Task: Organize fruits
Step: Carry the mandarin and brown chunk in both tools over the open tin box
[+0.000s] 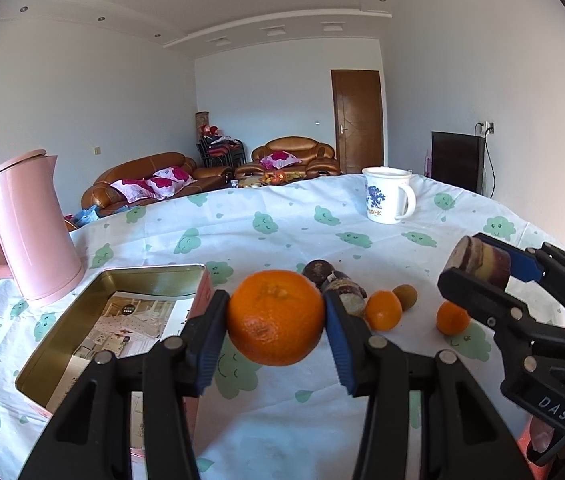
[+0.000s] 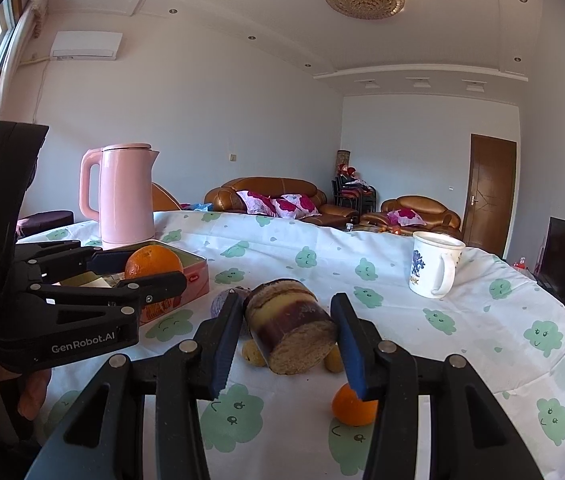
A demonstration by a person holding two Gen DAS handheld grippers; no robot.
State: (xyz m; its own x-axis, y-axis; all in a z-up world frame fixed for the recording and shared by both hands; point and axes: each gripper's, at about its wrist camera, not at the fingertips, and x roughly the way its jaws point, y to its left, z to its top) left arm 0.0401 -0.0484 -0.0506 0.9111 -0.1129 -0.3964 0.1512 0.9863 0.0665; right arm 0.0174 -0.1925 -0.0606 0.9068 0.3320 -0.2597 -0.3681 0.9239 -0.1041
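My left gripper (image 1: 276, 316) is shut on a large orange (image 1: 275, 317) and holds it above the table, just right of an open pink tin box (image 1: 82, 300). My right gripper (image 2: 288, 330) is shut on a short purple-and-yellow sugarcane piece (image 2: 290, 330), held above the cloth. The right gripper also shows in the left wrist view (image 1: 478, 268), and the left gripper shows in the right wrist view (image 2: 142, 266). On the cloth lie two small oranges (image 1: 383, 309) (image 1: 452, 318), a kiwi (image 1: 405, 296) and more sugarcane pieces (image 1: 344, 292).
A pink kettle (image 1: 26, 228) stands behind the tin box at the left. A white mug (image 1: 387, 200) stands at the far right of the table (image 1: 282, 220), which has a white cloth with green prints. The tin box holds paper leaflets.
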